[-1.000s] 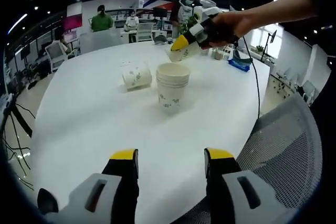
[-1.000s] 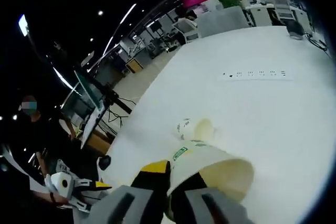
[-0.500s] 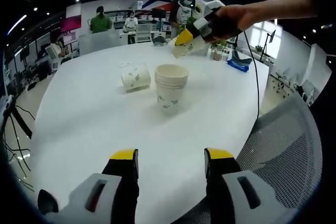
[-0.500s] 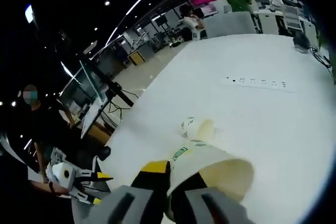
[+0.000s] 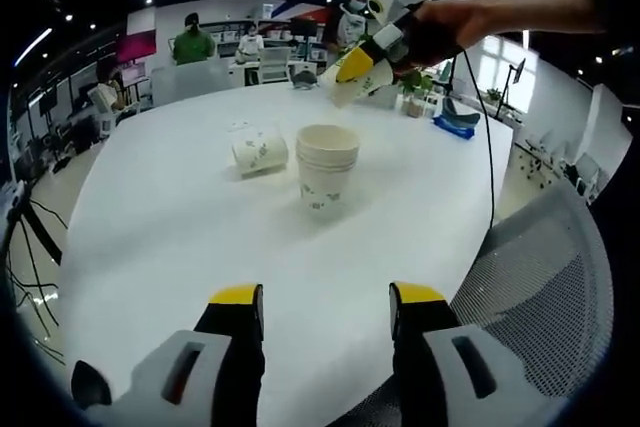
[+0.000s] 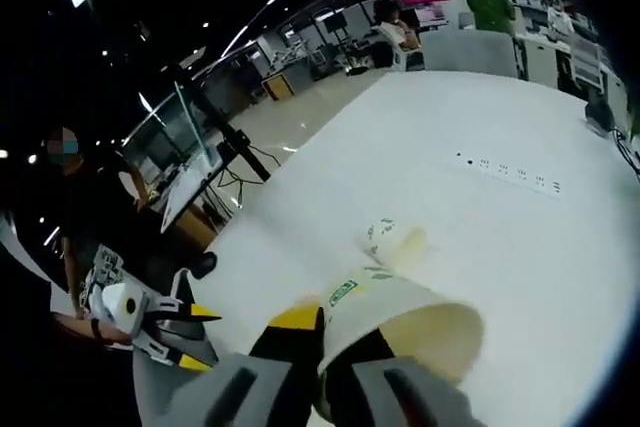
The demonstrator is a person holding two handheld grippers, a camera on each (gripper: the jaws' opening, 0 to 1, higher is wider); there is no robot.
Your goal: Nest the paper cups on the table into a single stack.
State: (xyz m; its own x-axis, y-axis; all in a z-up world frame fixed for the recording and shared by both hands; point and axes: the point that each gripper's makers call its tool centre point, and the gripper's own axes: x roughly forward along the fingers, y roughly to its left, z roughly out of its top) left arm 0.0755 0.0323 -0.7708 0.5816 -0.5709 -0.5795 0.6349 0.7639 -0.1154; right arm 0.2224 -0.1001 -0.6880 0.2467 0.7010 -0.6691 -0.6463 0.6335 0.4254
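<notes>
A stack of white paper cups (image 5: 326,167) stands upright on the round white table (image 5: 180,227), and one cup (image 5: 260,148) lies on its side just left of it. My left gripper (image 5: 325,309) is open low over the table's near edge, holding nothing. My right gripper (image 5: 352,65) hangs in the air above and slightly behind the stack, shut on a paper cup (image 5: 360,83). In the right gripper view that held cup (image 6: 400,332) sits tilted in the jaws with its mouth toward the right, and the lying cup (image 6: 393,243) shows beyond it.
A grey mesh chair (image 5: 545,277) stands at the table's near right edge. A power strip (image 6: 508,171) lies on the table farther off. Blue items (image 5: 455,122) sit at the table's far right. People stand in the background, and one person (image 6: 85,237) is at the left.
My right gripper has lifted the held cup higher and a little further back from the stack. The left gripper, the stack and the lying cup have stayed put.
</notes>
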